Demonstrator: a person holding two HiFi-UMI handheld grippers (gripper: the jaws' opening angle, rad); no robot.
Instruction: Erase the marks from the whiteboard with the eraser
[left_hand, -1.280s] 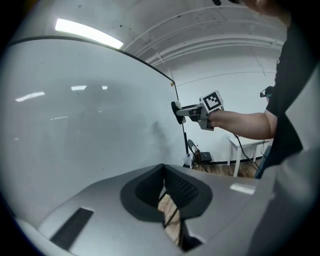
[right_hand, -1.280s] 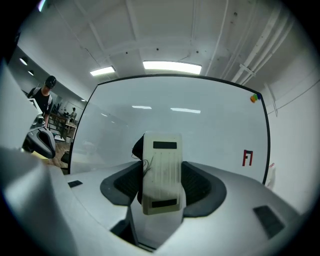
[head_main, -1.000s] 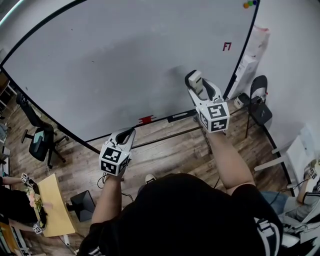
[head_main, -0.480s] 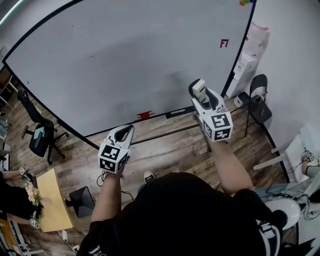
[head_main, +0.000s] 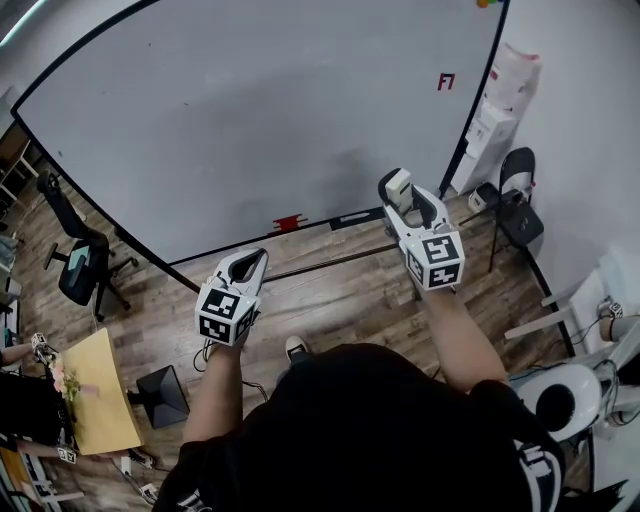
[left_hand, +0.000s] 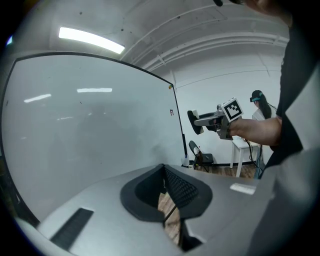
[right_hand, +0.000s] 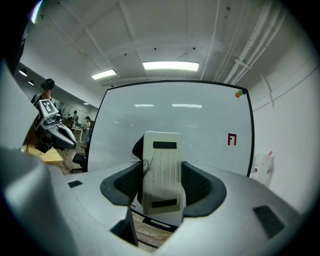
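Gripping the eraser: the right gripper (head_main: 399, 193) pinches the white eraser (right_hand: 161, 172) by its long sides, upright between the dark pads (right_hand: 199, 186).
Eraser's place: before the lower right part of the whiteboard (head_main: 250, 110); the left gripper view shows it held off the board's surface.
Marks: a small red mark (head_main: 446, 82) sits high near the board's right edge; a faint grey smudge (head_main: 350, 162) lies just left of the eraser.
Ledge: a little red thing (head_main: 289, 222) and a black strip (head_main: 352, 218) lie along the board's bottom edge.
Top corner: coloured magnets (right_hand: 240, 92) cling to the board's upper right corner.
Left gripper: the left gripper (head_main: 255, 262) is held low, near the person's body, over the wooden floor (head_main: 340, 300); its jaws are pressed together with nothing between them.
Around: a black chair (head_main: 520, 200) stands right of the board, an office chair (head_main: 75, 270) to its left, a yellow table (head_main: 100, 400) lower left.
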